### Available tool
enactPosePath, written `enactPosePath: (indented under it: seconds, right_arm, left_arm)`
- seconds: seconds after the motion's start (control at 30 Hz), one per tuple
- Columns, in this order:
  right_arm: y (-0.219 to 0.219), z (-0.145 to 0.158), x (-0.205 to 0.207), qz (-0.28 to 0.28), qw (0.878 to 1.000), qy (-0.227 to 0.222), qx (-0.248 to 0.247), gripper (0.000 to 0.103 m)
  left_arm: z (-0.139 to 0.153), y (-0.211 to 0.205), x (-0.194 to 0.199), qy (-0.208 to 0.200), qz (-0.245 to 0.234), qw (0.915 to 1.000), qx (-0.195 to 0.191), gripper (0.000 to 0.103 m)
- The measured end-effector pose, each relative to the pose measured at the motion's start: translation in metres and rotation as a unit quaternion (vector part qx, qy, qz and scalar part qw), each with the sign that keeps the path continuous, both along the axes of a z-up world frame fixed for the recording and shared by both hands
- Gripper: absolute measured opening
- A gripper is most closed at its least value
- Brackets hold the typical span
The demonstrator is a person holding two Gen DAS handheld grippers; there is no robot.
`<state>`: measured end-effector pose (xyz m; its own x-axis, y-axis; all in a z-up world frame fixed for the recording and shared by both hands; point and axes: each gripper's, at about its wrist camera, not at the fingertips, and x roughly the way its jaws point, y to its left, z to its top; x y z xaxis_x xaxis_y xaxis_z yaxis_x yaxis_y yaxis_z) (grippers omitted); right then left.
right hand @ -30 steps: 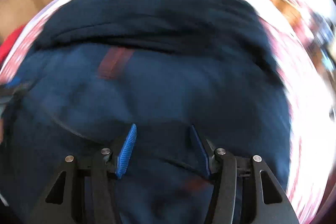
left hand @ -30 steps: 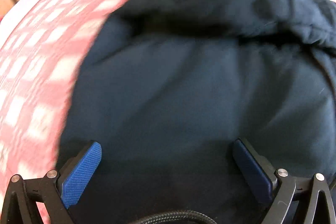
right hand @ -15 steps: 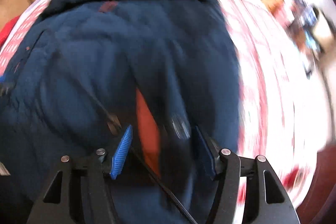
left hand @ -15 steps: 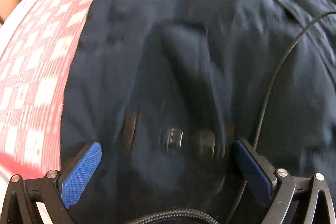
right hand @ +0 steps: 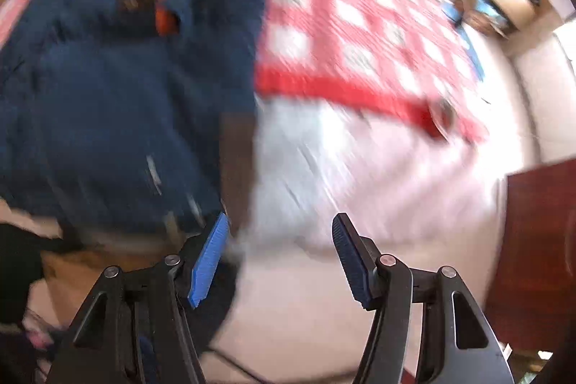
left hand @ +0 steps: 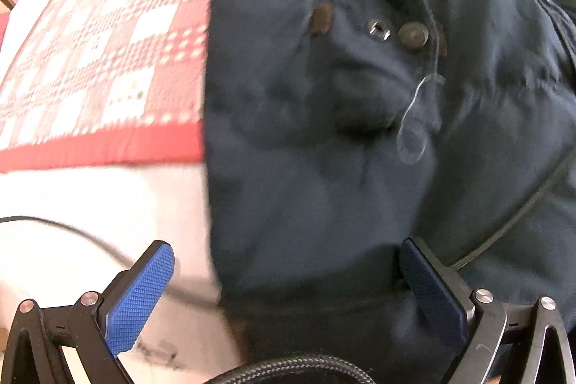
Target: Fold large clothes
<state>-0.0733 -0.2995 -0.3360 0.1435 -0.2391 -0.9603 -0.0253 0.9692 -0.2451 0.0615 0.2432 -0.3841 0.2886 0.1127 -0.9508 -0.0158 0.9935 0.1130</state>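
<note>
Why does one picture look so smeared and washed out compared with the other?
Right wrist view: motion blur streaks the navy coat and the checked quilt, and the white sheet glares in bright light. Left wrist view: sharper, so the coat's snap button shows clearly, with only the quilt's edge soft. Both views bend straight lines, being fisheye.

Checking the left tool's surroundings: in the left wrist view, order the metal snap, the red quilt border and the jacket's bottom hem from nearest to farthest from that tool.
From the left tool:
1. Jacket's bottom hem, lying between the open fingers.
2. Red quilt border, farther up on the left, beside the jacket's edge.
3. Metal snap, highest up, on the pocket flap right of centre.
</note>
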Motion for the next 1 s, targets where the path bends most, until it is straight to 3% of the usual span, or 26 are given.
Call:
enactPosePath:
  seconds: [0.07,0.17,0.37,0.43,0.53,0.6,0.67,0.77,0.9,1.0]
  right_arm:
    - [-0.014,0.009,-0.032,-0.030,0.999,0.010,-0.015,0.065]
    - [-0.029,0.030,-0.058,-0.037,0.999,-0.015,-0.028,0.065]
    - [-0.044,0.052,-0.028,0.034,0.996,-0.067,-0.043,0.065]
    - [-0.046,0.071,-0.015,0.028,0.992,-0.106,-0.055,0.068]
    - [-0.025,0.101,0.005,0.012,0.977,-0.199,-0.076,0.069]
    - [-0.009,0.121,0.004,-0.001,0.956,-0.273,-0.106,0.082]
    - [0.005,0.127,0.001,-0.013,0.943,-0.313,-0.114,0.086]
    - [0.022,0.118,0.002,-0.014,0.953,-0.284,-0.108,0.086]
    - [0.040,0.107,-0.002,-0.004,0.965,-0.243,-0.102,0.086]
    - [0.033,0.105,-0.003,-0.026,0.967,-0.231,-0.107,0.086]
  left_arm:
    - [0.009,0.011,-0.014,0.000,0.013,0.9999,0.002,0.102]
    - [0.031,0.027,-0.041,-0.015,0.044,0.9986,0.025,0.102]
    - [0.093,0.046,-0.127,-0.046,0.174,0.9814,0.067,0.102]
    - [0.100,0.043,-0.147,-0.051,0.189,0.9780,0.072,0.102]
    - [0.092,0.035,-0.153,-0.053,0.175,0.9804,0.072,0.102]
    - [0.073,0.032,-0.140,-0.049,0.164,0.9837,0.054,0.102]
    - [0.060,0.030,-0.127,-0.056,0.152,0.9861,0.036,0.102]
    - [0.064,0.030,-0.132,-0.071,0.156,0.9851,0.007,0.102]
    - [0.074,0.035,-0.144,-0.076,0.151,0.9856,0.007,0.102]
    - [0.099,0.069,-0.172,-0.093,0.200,0.9749,0.029,0.102]
